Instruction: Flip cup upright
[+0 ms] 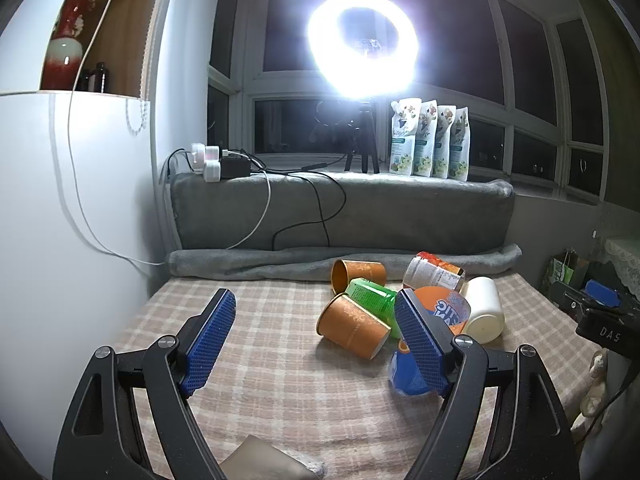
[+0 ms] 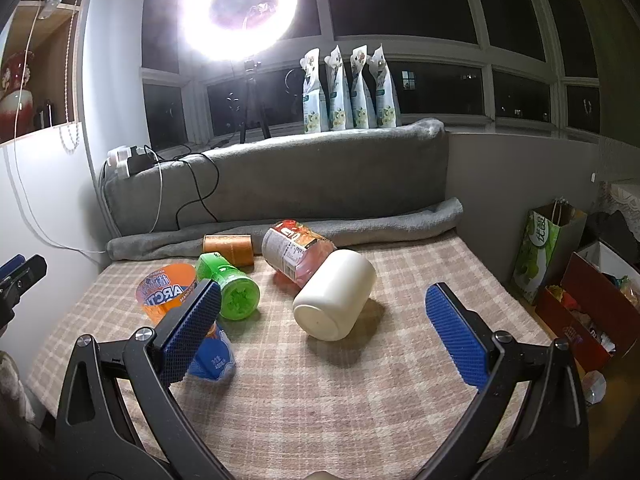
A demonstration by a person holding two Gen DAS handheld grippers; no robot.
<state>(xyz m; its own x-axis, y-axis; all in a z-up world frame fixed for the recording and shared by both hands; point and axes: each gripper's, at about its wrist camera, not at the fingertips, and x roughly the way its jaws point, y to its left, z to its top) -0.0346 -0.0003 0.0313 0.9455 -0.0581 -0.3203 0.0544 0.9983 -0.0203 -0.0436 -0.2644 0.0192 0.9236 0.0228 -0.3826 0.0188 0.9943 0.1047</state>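
Two orange paper cups lie on their sides on the checked cloth: a near one point(image 1: 354, 326) and a far one point(image 1: 358, 274), the far one also in the right wrist view point(image 2: 229, 249). A white cup point(image 2: 334, 294) lies on its side, its base toward me; it also shows in the left wrist view point(image 1: 484, 308). My left gripper point(image 1: 316, 322) is open and empty, the near orange cup just inside its right finger. My right gripper point(image 2: 324, 320) is open and empty, the white cup lying between its fingers, a little beyond the tips.
A green bottle point(image 2: 230, 286), an orange-and-blue Arctic bottle point(image 2: 168, 292) and a jar with a red-orange label point(image 2: 298, 254) lie among the cups. A grey rolled blanket point(image 2: 360, 228) lines the back. A ring light point(image 1: 362, 46) glares. Boxes and a bag point(image 2: 540, 248) stand at right.
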